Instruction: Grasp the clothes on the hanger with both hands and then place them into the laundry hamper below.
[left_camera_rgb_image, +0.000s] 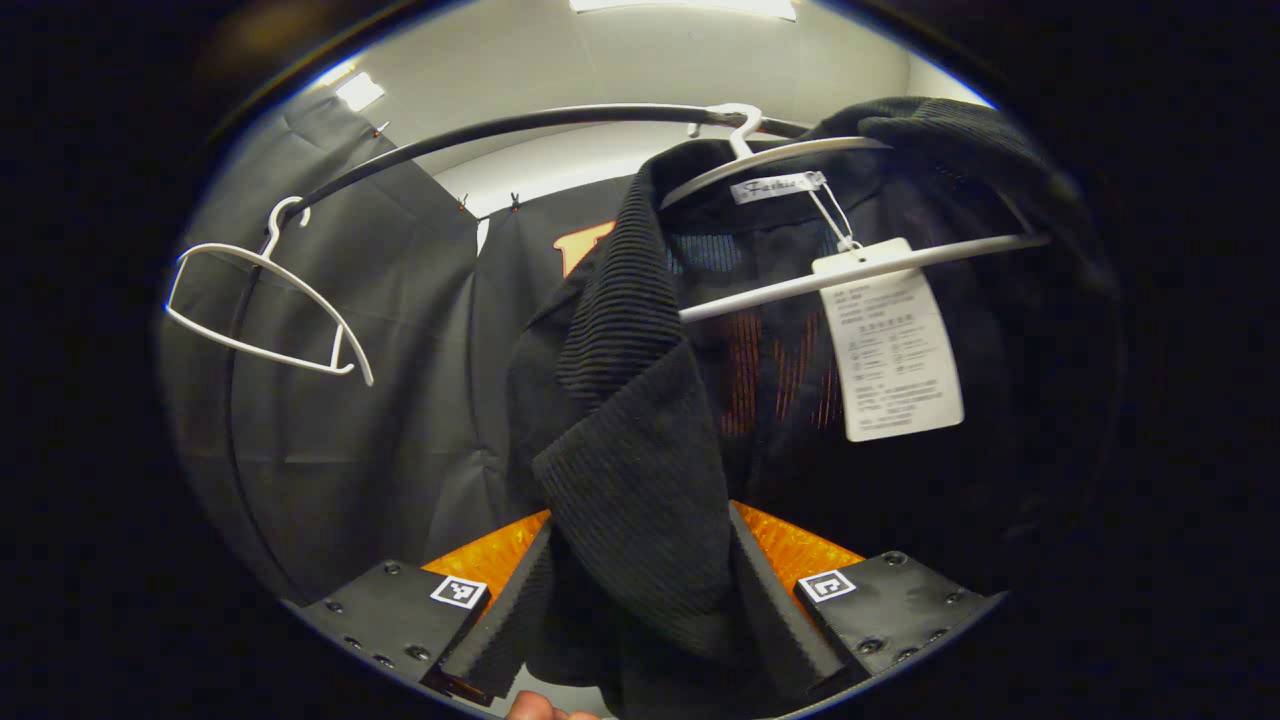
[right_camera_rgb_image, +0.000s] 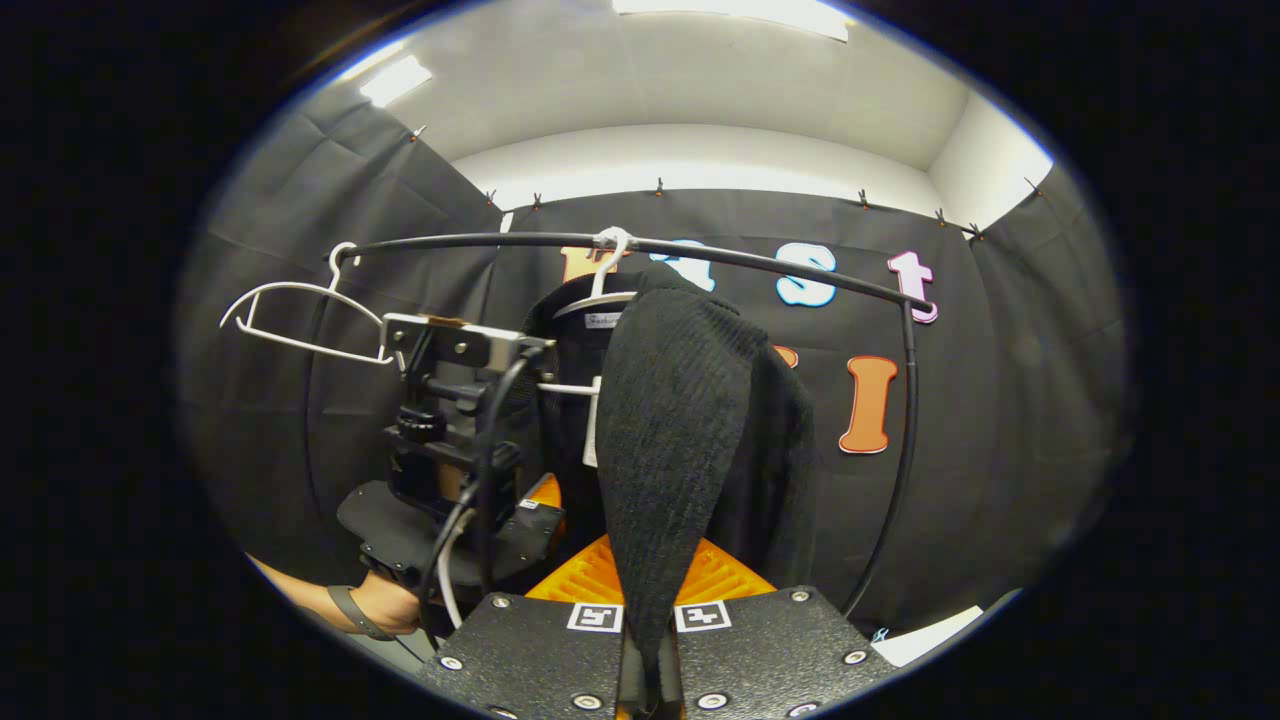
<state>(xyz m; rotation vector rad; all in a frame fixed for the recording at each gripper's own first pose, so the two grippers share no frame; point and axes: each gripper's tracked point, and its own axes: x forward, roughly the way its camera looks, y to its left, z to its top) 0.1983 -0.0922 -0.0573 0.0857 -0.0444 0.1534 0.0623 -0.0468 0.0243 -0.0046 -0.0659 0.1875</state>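
In the left gripper view, the left hand-held gripper (left_camera_rgb_image: 640, 625) is seen clenched on a fold of the black garment (left_camera_rgb_image: 640, 480): its two ribbed black fingers (left_camera_rgb_image: 500, 625) press a thick flap of coarse, corduroy-like knit between them, with orange textured plates visible just behind. Beyond the fingers, the garment is hung on a thin white hanger (left_camera_rgb_image: 800, 160) from a curved black rail (left_camera_rgb_image: 520, 122), a white rectangular paper tag (left_camera_rgb_image: 893, 345) being dangled from the collar across the hanger's bar. Farther to the left along the rail, an empty white hanger (left_camera_rgb_image: 268, 300) of slim wire-like shape is hooked. In the right gripper view, the right hand-held gripper (right_camera_rgb_image: 648, 680) is shown closed tightly on a long, tapering strip of the same ribbed black fabric, which is drawn down from the shoulder between grainy black metal plates. Just to the left of it, the left hand-held gripper's body with cables is held by a hand (right_camera_rgb_image: 385, 605) wearing a wrist strap.
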